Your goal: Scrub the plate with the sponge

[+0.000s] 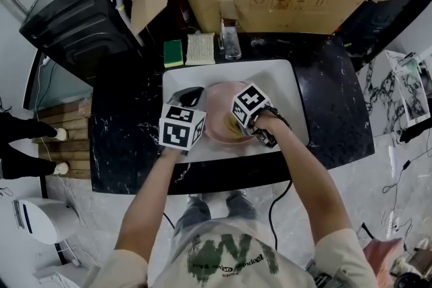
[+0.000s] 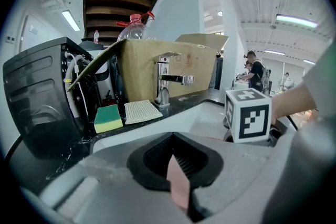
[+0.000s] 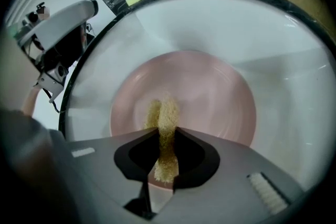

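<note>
Sink [image 1: 283, 84] centre: plate [image 3: 210, 97] lies flat, stiff, likely slick, breakable. Best taken by its rim, where left gripper [image 2: 178, 186] clamps it at 8 o'clock. Soft sponge [image 3: 164, 123], pinched in right gripper [image 3: 165, 165], presses plate's 6 o'clock side.

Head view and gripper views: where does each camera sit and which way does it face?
Head view: on the head, looking steeply down at the sink; arms, left hand-held gripper and right hand-held gripper show.
Left gripper view: rides the left one, faces the tap; jaws pinch the plate.
Right gripper view: rides the right one, faces down into the plate; jaws hold the sponge.
All share the plate.
</note>
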The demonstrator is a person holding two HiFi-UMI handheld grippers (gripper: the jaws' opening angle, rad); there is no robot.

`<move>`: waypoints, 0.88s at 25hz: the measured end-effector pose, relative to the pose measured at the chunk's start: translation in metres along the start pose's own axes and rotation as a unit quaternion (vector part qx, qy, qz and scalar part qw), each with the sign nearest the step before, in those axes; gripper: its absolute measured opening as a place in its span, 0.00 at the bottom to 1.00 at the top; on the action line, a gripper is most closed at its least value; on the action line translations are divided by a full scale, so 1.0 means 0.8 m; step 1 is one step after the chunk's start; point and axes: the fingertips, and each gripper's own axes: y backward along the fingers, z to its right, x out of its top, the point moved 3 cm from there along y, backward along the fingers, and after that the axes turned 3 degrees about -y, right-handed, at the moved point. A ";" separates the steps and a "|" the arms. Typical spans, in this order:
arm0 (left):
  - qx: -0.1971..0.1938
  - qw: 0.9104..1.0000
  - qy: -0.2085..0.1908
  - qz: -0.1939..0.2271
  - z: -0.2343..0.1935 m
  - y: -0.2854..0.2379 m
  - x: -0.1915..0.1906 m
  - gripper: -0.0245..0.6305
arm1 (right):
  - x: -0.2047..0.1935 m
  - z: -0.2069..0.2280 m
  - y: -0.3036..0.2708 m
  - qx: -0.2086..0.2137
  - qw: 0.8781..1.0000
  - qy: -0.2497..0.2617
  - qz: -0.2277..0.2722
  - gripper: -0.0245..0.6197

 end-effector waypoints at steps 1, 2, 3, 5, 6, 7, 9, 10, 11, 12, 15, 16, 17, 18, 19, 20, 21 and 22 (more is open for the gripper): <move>0.000 1.000 0.000 0.000 0.000 0.000 0.000 0.04 | -0.001 0.002 0.001 -0.002 1.000 0.000 -0.001 0.14; 0.000 1.000 -0.001 0.000 0.000 0.000 0.000 0.04 | -0.002 0.005 0.002 -0.005 1.000 0.000 -0.001 0.14; 0.000 1.000 -0.001 0.000 0.000 -0.001 0.000 0.04 | -0.003 0.008 0.003 -0.008 1.000 0.001 -0.002 0.14; 0.000 1.000 -0.001 0.000 0.001 -0.002 0.000 0.04 | -0.005 0.014 0.005 -0.013 1.000 0.000 -0.004 0.14; 0.000 1.000 -0.001 -0.001 0.001 -0.002 0.000 0.04 | -0.007 0.017 0.007 -0.016 1.000 0.001 -0.005 0.14; -0.001 1.000 -0.001 -0.001 0.002 -0.003 0.000 0.04 | -0.008 0.020 0.008 -0.021 1.000 0.002 -0.006 0.14; -0.002 1.000 -0.002 -0.001 0.004 -0.004 -0.001 0.04 | -0.009 0.025 0.010 -0.029 1.000 0.004 -0.009 0.14; -0.003 1.000 -0.002 -0.001 0.004 -0.004 -0.001 0.04 | -0.010 0.028 0.011 -0.033 0.999 0.005 -0.010 0.14; -0.003 1.000 -0.002 -0.002 0.004 -0.004 -0.001 0.04 | -0.011 0.030 0.012 -0.037 0.999 0.006 -0.011 0.14; -0.003 1.000 -0.002 -0.002 0.004 -0.004 -0.001 0.04 | -0.011 0.032 0.012 -0.040 0.999 0.007 -0.011 0.14; -0.003 1.000 -0.002 -0.002 0.003 -0.004 0.000 0.04 | -0.012 0.039 0.015 -0.050 0.999 0.006 -0.011 0.14; -0.003 1.000 -0.003 -0.002 0.003 -0.005 0.000 0.04 | -0.012 0.042 0.015 -0.052 0.999 0.006 -0.010 0.14; -0.003 1.000 -0.003 -0.002 0.003 -0.005 0.000 0.04 | -0.011 0.044 0.015 -0.055 0.998 0.005 -0.008 0.14; -0.002 1.000 -0.003 -0.003 0.003 -0.005 0.000 0.04 | -0.011 0.047 0.015 -0.059 0.998 0.002 -0.006 0.14; -0.002 1.000 -0.003 -0.003 0.002 -0.004 0.000 0.04 | -0.011 0.050 0.016 -0.064 0.998 0.000 -0.004 0.14; -0.002 1.000 -0.002 -0.002 0.002 -0.004 0.000 0.04 | -0.011 0.054 0.017 -0.069 0.998 -0.003 -0.001 0.14; -0.001 1.000 -0.002 -0.003 0.002 -0.004 0.000 0.04 | -0.010 0.057 0.019 -0.075 0.997 -0.006 0.002 0.14; -0.001 1.000 -0.002 -0.003 0.002 -0.004 0.000 0.04 | -0.010 0.060 0.020 -0.081 0.997 -0.009 0.005 0.14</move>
